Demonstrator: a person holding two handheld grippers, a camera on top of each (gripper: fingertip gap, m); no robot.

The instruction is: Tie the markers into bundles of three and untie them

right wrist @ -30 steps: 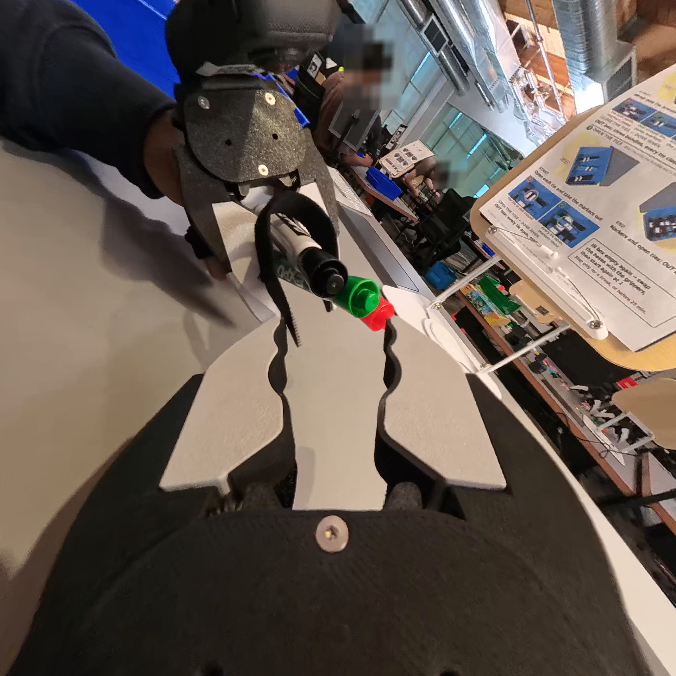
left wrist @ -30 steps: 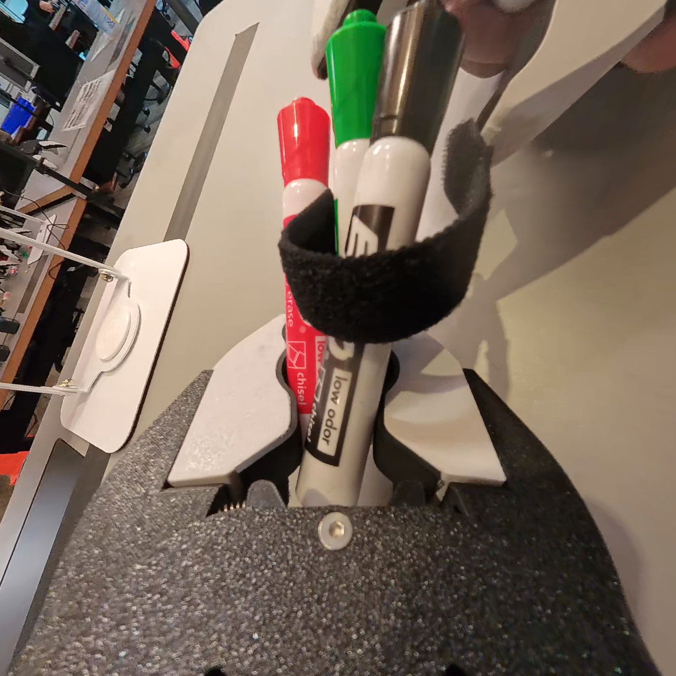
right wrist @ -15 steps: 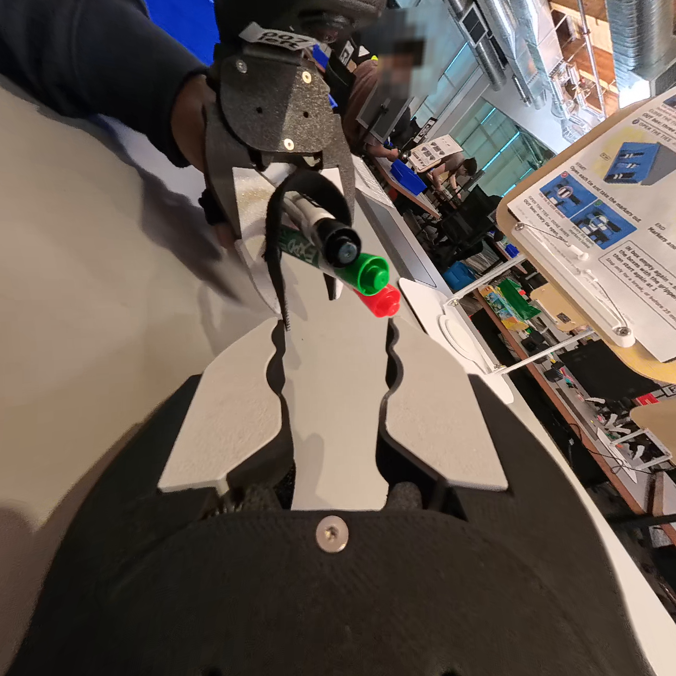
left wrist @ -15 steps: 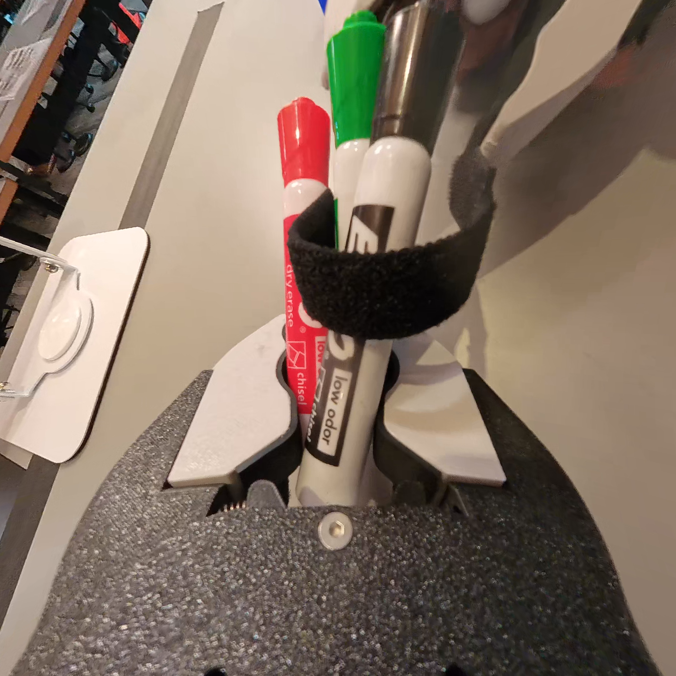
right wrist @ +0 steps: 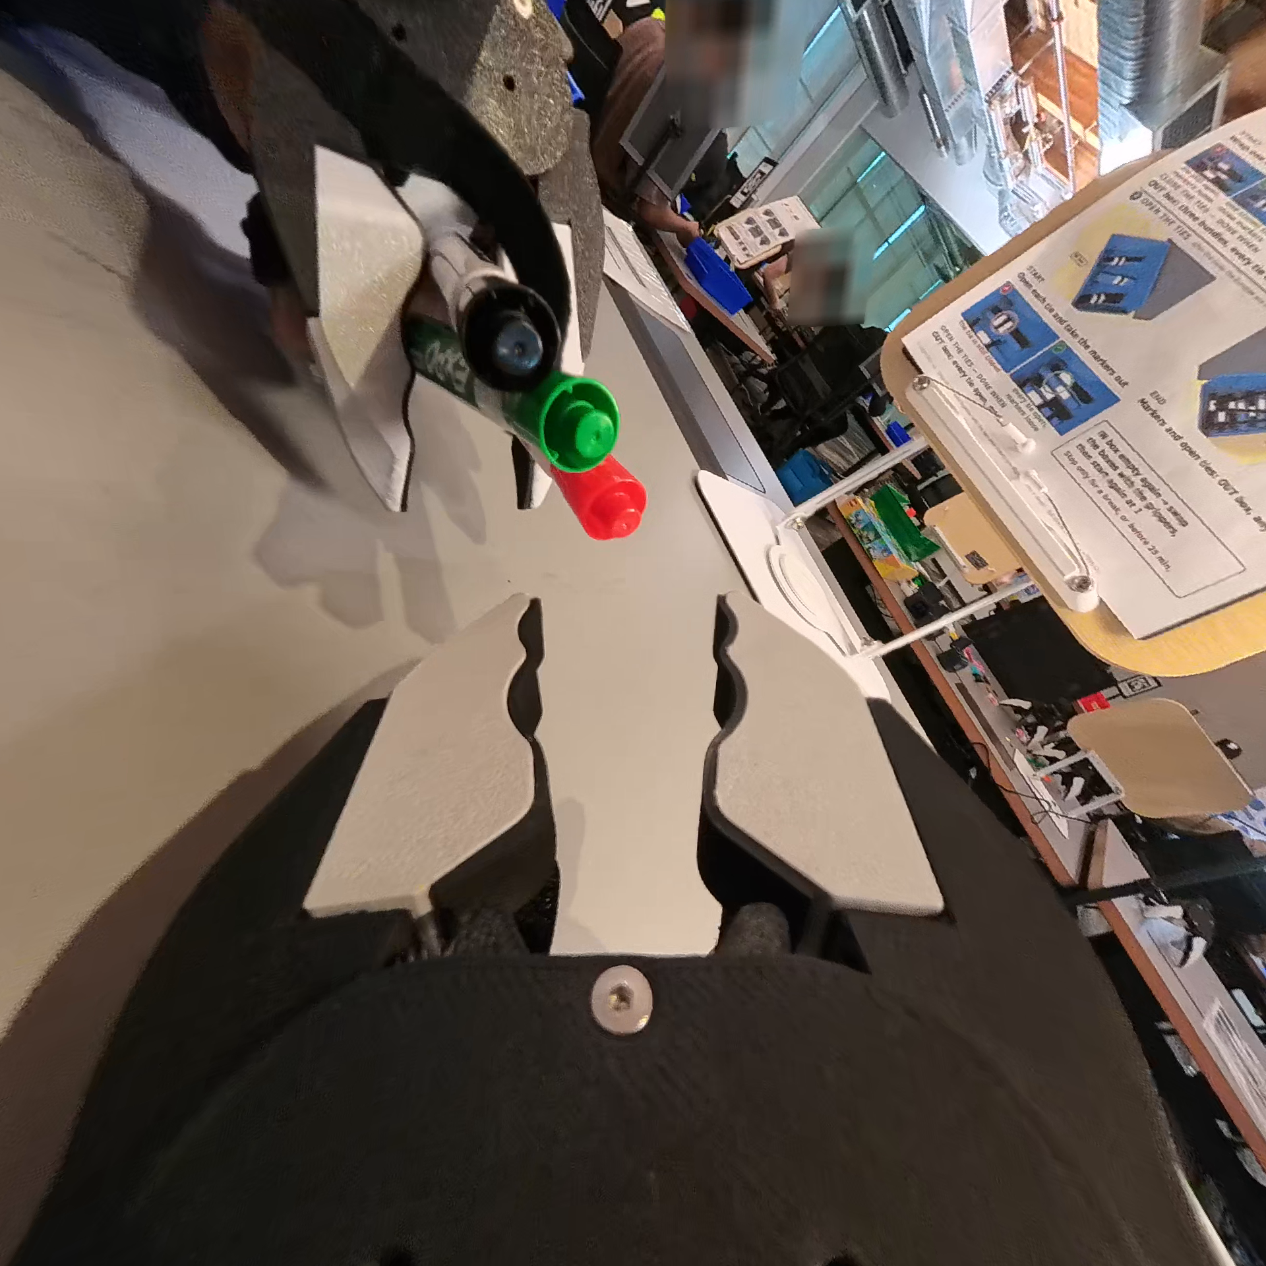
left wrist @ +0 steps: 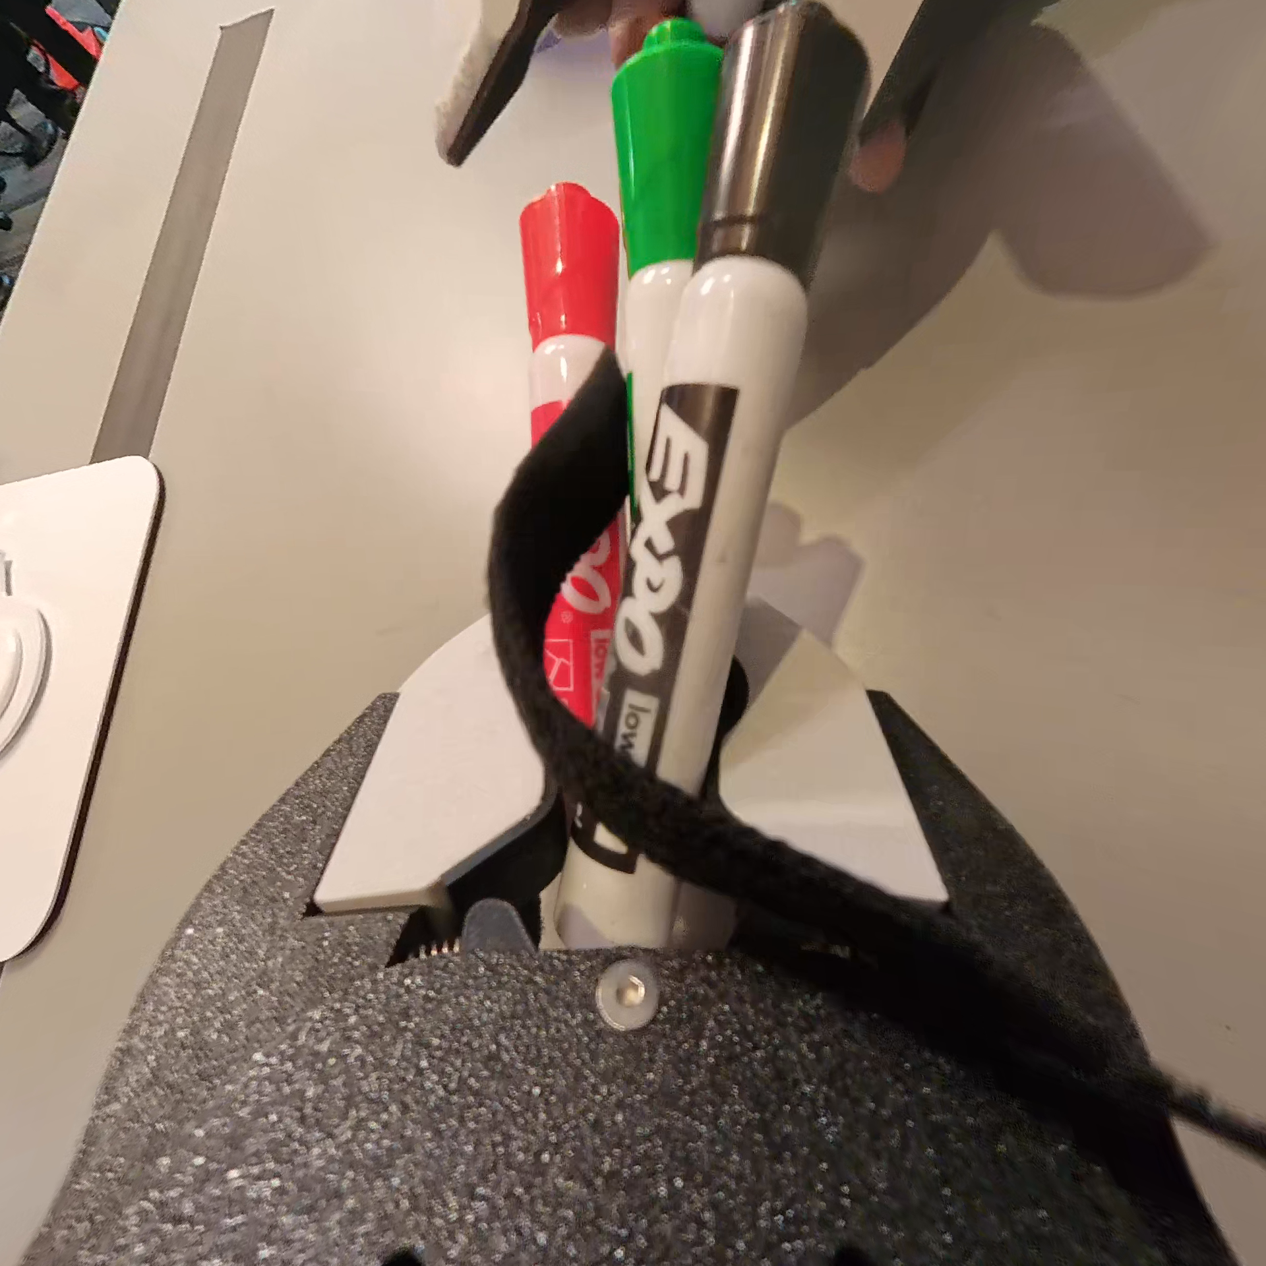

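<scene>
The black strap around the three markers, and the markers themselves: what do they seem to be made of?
Strap: soft woven fabric, likely hook-and-loop; matte, fuzzy nap, bends limply in a loose twist.
Markers, held in the left gripper: smooth, glossy plastic, likely. The red marker, green marker and black marker show sharp highlights on their caps and white barrels.

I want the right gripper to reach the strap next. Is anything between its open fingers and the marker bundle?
Nothing visible: only bare table lies between the right gripper and the markers held by the left gripper.
</scene>
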